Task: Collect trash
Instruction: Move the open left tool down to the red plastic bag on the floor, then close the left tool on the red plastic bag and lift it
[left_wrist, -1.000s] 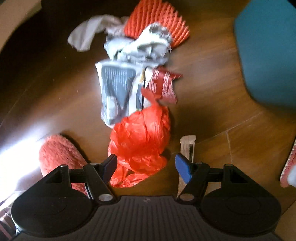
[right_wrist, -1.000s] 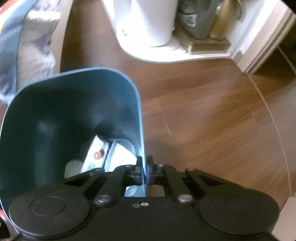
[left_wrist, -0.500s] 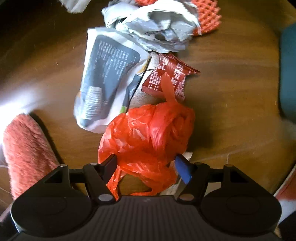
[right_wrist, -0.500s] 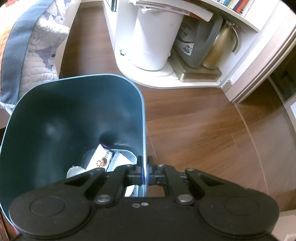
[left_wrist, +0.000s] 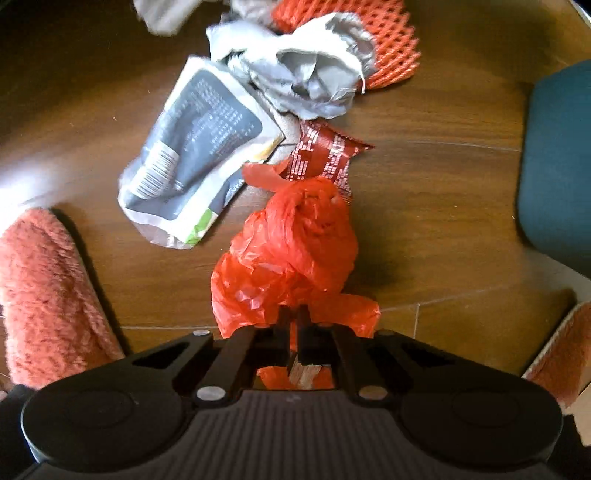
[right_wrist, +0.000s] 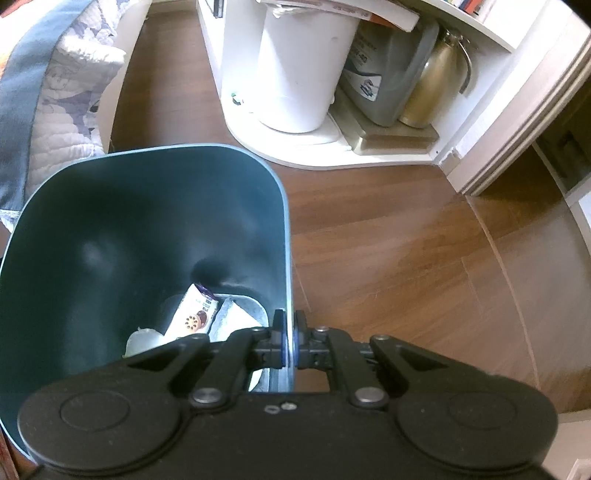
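The left gripper (left_wrist: 293, 325) is clamped on the crumpled red plastic bag (left_wrist: 291, 251) lying on the wooden floor (left_wrist: 424, 192), so lifting it toward the dark teal plastic bin (right_wrist: 155, 221), whose rim the right gripper (right_wrist: 290, 345) pinches, looks next.

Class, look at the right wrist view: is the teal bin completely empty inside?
No. At the bottom of the teal bin lies a white snack wrapper with other pale scraps beside it.

The left gripper (left_wrist: 293, 314) pinches the near edge of a crumpled red plastic bag (left_wrist: 295, 251) on the wooden floor (left_wrist: 424, 184) — jaws drawn tight. Beyond lie a grey pouch (left_wrist: 192, 158), a red wrapper (left_wrist: 325, 155), crumpled paper (left_wrist: 306, 74) and orange mesh (left_wrist: 391, 55).
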